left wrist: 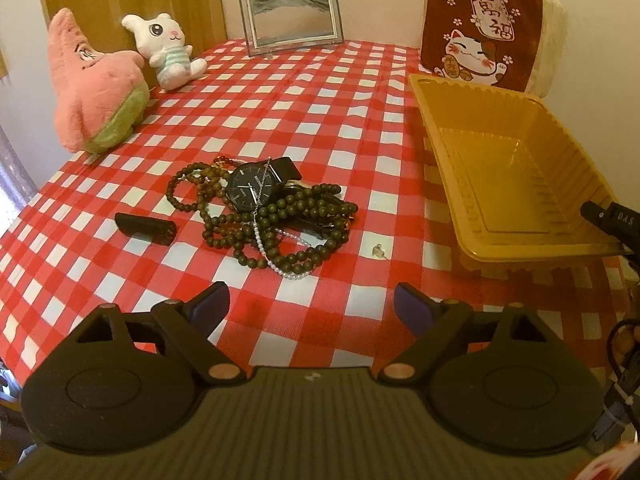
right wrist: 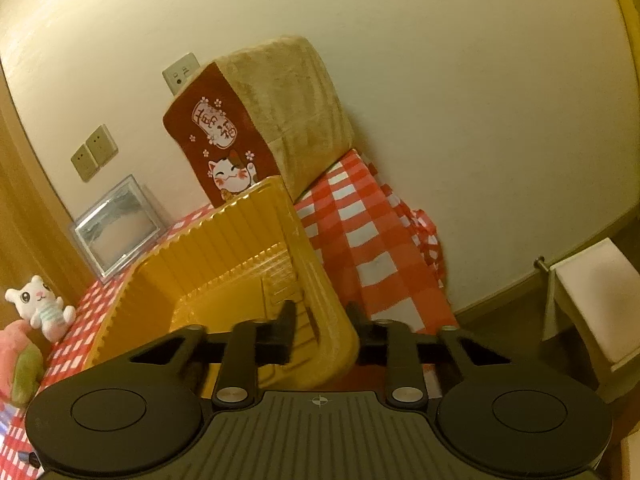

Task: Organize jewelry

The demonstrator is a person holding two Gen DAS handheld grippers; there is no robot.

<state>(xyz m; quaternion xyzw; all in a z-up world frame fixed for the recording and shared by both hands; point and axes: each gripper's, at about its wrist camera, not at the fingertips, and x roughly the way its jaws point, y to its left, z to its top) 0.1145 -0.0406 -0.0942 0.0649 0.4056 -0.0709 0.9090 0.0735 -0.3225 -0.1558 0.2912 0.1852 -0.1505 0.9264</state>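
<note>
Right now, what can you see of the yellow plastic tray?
The yellow plastic tray is rectangular, thin and glossy, with ribbed walls, a flat rim and nothing inside. It sits on the red-checked tablecloth, right of the jewelry pile, in front of the lucky-cat cushion. The right gripper is shut on its near corner rim.

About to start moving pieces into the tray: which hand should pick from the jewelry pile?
Left. The left tool is open, empty and faces the jewelry pile directly. The right tool is closed on the rim of the yellow tray, so it looks better kept steadying that.
</note>
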